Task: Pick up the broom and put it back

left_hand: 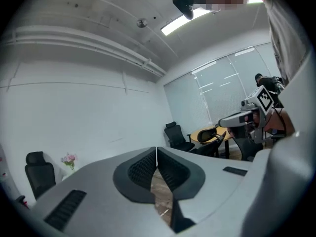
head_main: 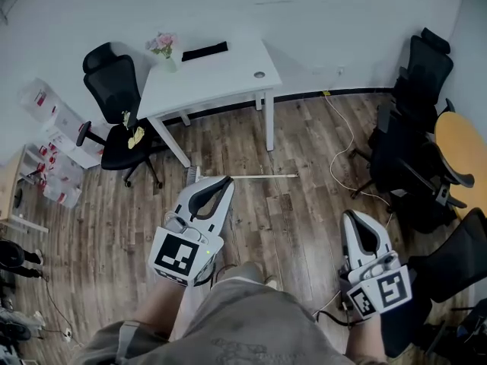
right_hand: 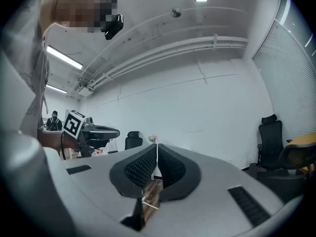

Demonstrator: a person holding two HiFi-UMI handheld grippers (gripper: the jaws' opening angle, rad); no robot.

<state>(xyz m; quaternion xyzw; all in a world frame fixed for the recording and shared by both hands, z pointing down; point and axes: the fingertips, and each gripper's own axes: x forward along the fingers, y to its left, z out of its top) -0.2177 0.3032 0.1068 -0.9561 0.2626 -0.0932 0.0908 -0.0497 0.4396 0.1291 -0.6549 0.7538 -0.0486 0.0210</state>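
So the far left, around 9 o'clock, had a black office chair (head_main: 114, 120) with something yellow on its seat, and a white table (head_main: 213, 78) sat up at 11 o'clock with a small vase of pink flowers (head_main: 164, 46) on it. The broom (head_main: 262, 176) was lying flat on the wood floor (head_main: 289, 226), just in front of the table's legs, roughly 12 o'clock from the person. Its brush end was tucked by the tip of the left gripper (head_main: 226, 181) and its thin pale handle ran off toward 3 o'clock. That gripper hung just above the brush end with its jaws pressed together and nothing in them. The right gripper (head_main: 351, 216) was down at 5 o'clock, well apart from the broom, also closed up and empty. My guess is the broom's light and stiff, but long enough to swing if you grab it at one end. I'd take the handle near the middle or a bit toward the brush. The stick looked smooth and skinny, so it might roll or slip between the pads. There was also a white cable (head_main: 342, 147) at 2 o'clock to avoid.
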